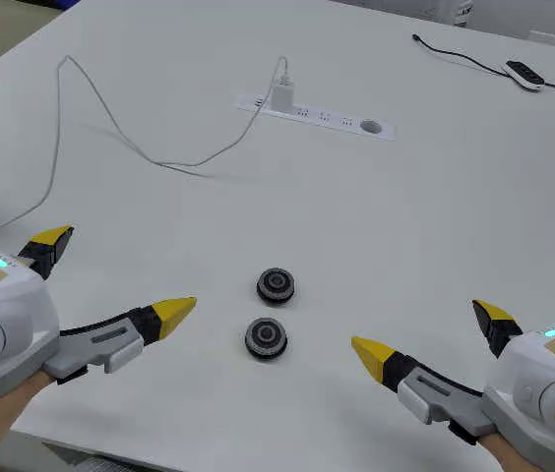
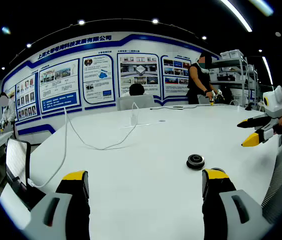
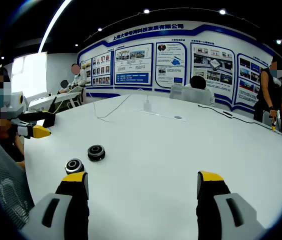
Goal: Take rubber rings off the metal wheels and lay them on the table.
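Head view: near the centre of the white table (image 1: 405, 216) lie the far wheel (image 1: 276, 285) and the near wheel (image 1: 266, 337), just apart, with black rings on them. The left gripper (image 1: 120, 275) at 8 o'clock and the right gripper (image 1: 423, 332) at 4 o'clock both gape wide, holding nothing.

Left gripper view: jaws wide; one wheel at 4 o'clock, right gripper at 3.

Right gripper view: jaws wide; both wheels at 8 o'clock, left gripper at 9.
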Tool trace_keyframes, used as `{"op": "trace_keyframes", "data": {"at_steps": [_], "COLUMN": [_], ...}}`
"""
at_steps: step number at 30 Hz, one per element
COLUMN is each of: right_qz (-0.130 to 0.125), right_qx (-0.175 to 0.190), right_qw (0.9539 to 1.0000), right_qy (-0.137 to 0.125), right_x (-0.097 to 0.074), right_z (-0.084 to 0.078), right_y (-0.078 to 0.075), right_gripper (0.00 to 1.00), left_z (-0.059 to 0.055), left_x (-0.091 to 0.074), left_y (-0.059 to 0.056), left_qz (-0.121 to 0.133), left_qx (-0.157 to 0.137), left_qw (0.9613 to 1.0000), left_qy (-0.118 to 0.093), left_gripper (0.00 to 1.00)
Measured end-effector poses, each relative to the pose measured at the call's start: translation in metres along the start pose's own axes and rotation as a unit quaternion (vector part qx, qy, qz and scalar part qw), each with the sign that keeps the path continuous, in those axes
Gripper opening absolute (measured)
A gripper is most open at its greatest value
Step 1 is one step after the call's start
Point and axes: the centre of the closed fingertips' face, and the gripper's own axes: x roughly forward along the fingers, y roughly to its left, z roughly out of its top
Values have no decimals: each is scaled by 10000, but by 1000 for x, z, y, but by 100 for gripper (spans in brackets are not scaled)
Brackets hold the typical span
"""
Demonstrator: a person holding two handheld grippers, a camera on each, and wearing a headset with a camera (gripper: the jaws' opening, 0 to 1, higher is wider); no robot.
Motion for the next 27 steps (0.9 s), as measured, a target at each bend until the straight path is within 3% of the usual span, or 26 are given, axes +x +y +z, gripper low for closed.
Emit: {"op": "trace_keyframes", "data": {"at_steps": [27], "right_qz": [-52], "right_qx": [69], "right_qw": [9999], "right_qy": [68], "right_x": [-1], "right_z": [-4], "right_y": [-4], "right_gripper": [89], "left_z": [-11], "left_x": [-3], "left_y": [-6], "left_qz": [-160], "left_qx": [60], "left_qw": [9997], "left_qy": [180], "left_gripper": [95]}}
